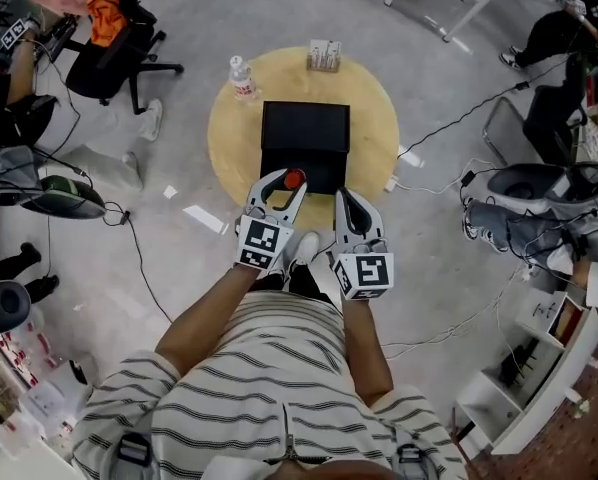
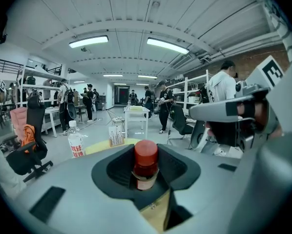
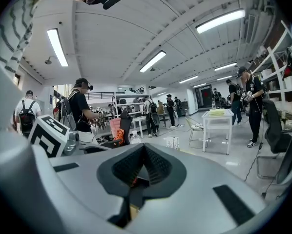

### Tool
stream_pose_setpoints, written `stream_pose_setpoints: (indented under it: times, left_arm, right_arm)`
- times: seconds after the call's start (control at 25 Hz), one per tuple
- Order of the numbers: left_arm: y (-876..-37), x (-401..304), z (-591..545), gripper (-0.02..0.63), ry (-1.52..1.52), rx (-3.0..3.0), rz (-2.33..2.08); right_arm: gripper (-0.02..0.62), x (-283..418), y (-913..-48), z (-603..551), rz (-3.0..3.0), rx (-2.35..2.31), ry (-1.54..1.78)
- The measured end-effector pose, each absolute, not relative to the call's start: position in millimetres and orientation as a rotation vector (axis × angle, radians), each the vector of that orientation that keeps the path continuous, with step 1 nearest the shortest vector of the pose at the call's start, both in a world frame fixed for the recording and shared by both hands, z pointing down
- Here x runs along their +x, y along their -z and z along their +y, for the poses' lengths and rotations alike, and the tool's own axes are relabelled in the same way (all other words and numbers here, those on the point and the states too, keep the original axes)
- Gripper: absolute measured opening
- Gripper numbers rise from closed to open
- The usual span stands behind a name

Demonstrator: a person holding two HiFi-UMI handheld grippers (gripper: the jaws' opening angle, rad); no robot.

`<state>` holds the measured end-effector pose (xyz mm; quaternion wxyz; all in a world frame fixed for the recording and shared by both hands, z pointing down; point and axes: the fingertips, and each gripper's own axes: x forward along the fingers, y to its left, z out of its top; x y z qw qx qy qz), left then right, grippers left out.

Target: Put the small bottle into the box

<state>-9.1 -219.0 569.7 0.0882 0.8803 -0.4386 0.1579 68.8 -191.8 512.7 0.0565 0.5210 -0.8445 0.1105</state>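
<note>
Two grippers: ours, at the tabletop's (image 1: 379,108) near edge.
Left gripper (image 1: 282,186): pinches small bottle (image 2: 145,164) over box's (image 1: 305,128) near edge.
Right gripper (image 3: 142,165): pressed together, empty.
Free room: bare tabletop right of box.

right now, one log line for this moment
left gripper: shut on small red-capped bottle | right gripper: shut, empty | held at black box near edge

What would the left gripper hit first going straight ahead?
Likely the black box: the left gripper, shut on the small bottle, points at it. Height is unclear; it may pass above.
</note>
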Motion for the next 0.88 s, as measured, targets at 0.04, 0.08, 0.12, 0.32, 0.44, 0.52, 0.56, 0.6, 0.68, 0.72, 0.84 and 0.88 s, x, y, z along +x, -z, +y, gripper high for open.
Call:
stream_pose_setpoints:
  times: [0.04, 0.08, 0.12, 0.32, 0.44, 0.52, 0.56, 0.6, 0.68, 0.72, 0.84, 0.88]
  left_arm:
    - [-572.3, -8.8, -220.3, 0.154, -0.47, 2.613, -1.306]
    - [-575.0, -8.5, -221.7, 0.154, -0.468, 2.605, -1.306]
    - [-578.1, -8.0, -223.2, 0.154, -0.468, 2.597, -1.306]
    - [-596.2, -0.9, -229.3, 0.154, -0.505, 2.573, -1.3]
    - [-603.7, 3.4, -232.5, 0.153, -0.532, 2.58, -1.302]
    - [-609.2, 4.8, -234.6, 0.154, -0.548, 2.58, -1.304]
    - [-612.4, 5.2, -235.3, 0.155, -0.557, 2.577, -1.303]
    - [-615.4, 5.5, -236.2, 0.155, -0.565, 2.574, -1.303]
    - [-620.7, 6.9, -239.4, 0.155, -0.577, 2.566, -1.304]
    - [-623.4, 8.1, -240.8, 0.154, -0.582, 2.562, -1.302]
    - [-633.3, 11.3, -243.2, 0.155, -0.599, 2.547, -1.293]
    - [-636.6, 12.1, -244.0, 0.155, -0.606, 2.542, -1.291]
  right_arm:
    - [0.009, 68.6, -513.3, -191.3, -2.563, 1.578, -0.337]
    - [0.009, 68.2, -513.4, -190.6, -2.565, 1.575, -0.338]
    - [0.009, 68.2, -513.5, -189.8, -2.567, 1.572, -0.338]
    - [0.009, 76.3, -518.0, -184.8, -2.548, 1.588, -0.348]
    - [0.009, 81.4, -521.7, -183.0, -2.538, 1.6, -0.35]
    - [0.009, 83.3, -524.0, -181.1, -2.534, 1.604, -0.352]
    - [0.009, 84.2, -525.1, -179.6, -2.531, 1.604, -0.356]
    - [0.009, 85.1, -526.0, -178.5, -2.529, 1.605, -0.359]
    - [0.009, 87.2, -527.1, -177.6, -2.525, 1.607, -0.366]
    - [0.009, 88.3, -527.8, -177.1, -2.523, 1.609, -0.369]
    - [0.009, 89.6, -530.8, -174.8, -2.518, 1.61, -0.379]
    - [0.009, 89.5, -531.6, -174.5, -2.52, 1.61, -0.384]
